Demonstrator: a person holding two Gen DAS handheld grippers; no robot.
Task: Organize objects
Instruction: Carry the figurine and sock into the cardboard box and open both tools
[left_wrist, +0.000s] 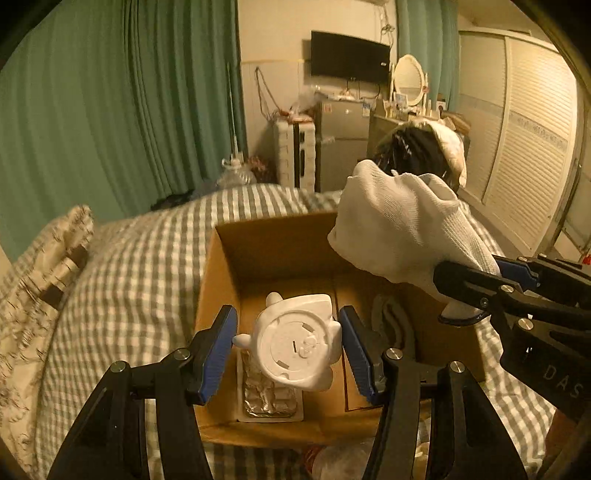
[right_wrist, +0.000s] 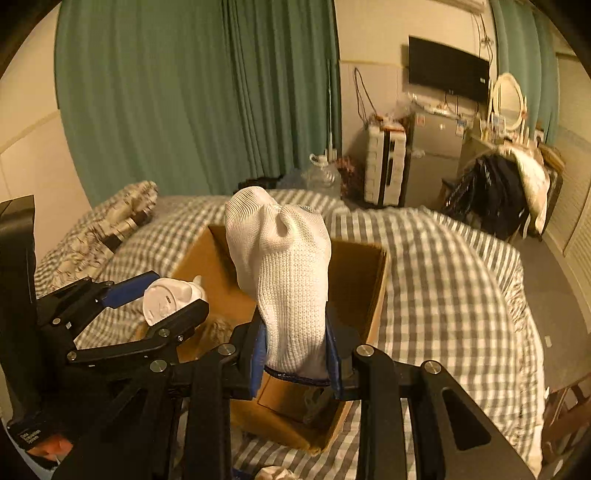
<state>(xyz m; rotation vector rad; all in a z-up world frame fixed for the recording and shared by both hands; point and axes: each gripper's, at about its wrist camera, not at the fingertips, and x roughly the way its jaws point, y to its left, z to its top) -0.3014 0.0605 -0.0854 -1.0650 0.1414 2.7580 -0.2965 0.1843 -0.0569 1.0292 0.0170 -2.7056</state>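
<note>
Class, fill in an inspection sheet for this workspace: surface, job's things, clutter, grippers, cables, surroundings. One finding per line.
Surface: checked bedspread on a bed, carrying an open cardboard box.
Job's things: white figurine, base toward the camera, over the box; white knit glove; foil pack on the box floor.
Clutter: grey item in the box, unclear what.
Grippers: left gripper fingers either side of the figurine, contact unclear; right gripper shut on the glove.
Cables: wires hanging below the wall screen.
Surroundings: green curtains, patterned pillow, oval mirror.
</note>
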